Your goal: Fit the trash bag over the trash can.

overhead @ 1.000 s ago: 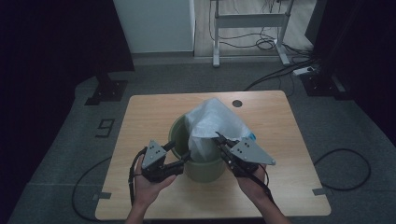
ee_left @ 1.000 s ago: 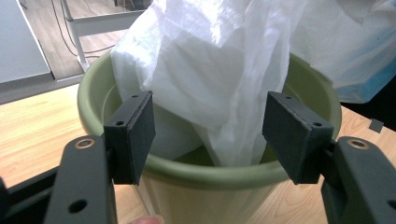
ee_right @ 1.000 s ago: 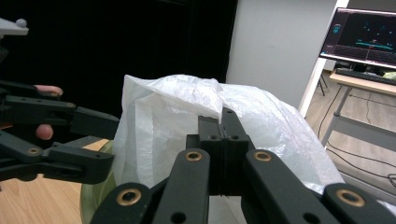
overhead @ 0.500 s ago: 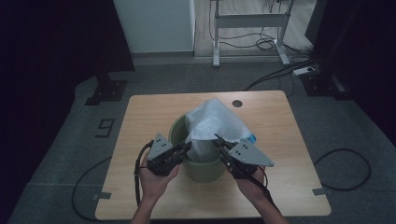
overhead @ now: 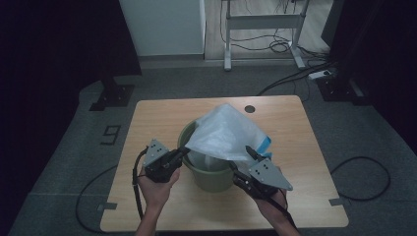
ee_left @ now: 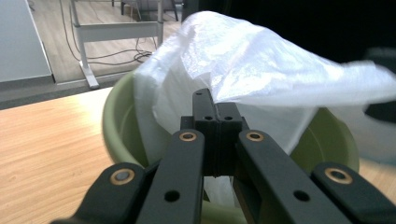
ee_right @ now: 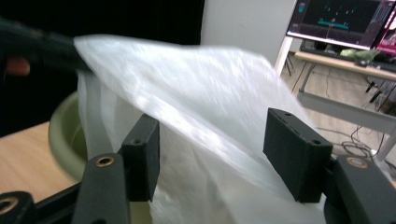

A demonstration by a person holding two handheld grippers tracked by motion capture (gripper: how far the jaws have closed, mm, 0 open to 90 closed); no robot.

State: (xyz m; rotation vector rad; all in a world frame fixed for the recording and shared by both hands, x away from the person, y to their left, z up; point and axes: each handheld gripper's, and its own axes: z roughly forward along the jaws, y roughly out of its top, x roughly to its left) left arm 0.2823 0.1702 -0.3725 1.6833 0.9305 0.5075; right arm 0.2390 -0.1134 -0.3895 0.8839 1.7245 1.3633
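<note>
A green bucket [overhead: 216, 179] stands mid-table with a white plastic bag [overhead: 226, 132] billowing out of it. My left gripper [overhead: 184, 151] is at the bucket's left rim, shut on the bag's edge and holding it taut. In the left gripper view the jaws [ee_left: 217, 116] meet at the bag [ee_left: 261, 65] above the bucket [ee_left: 121, 126]. My right gripper [overhead: 241, 162] sits at the bucket's right front, open. In the right gripper view its jaws [ee_right: 212, 158] stand wide apart with the bag [ee_right: 210, 88] stretched between them; the bucket [ee_right: 65, 130] shows lower left.
The wooden table [overhead: 157, 118] has a round cable hole [overhead: 250, 108] at its far edge. A blue patch [overhead: 265, 145] shows on the bag's right side. A metal desk frame [overhead: 260, 22] and cables [overhead: 354, 172] lie on the floor beyond and beside the table.
My left gripper has moved forward and right to the bucket rim and shut on the bag's edge, drawing it leftward. The right gripper has barely moved.
</note>
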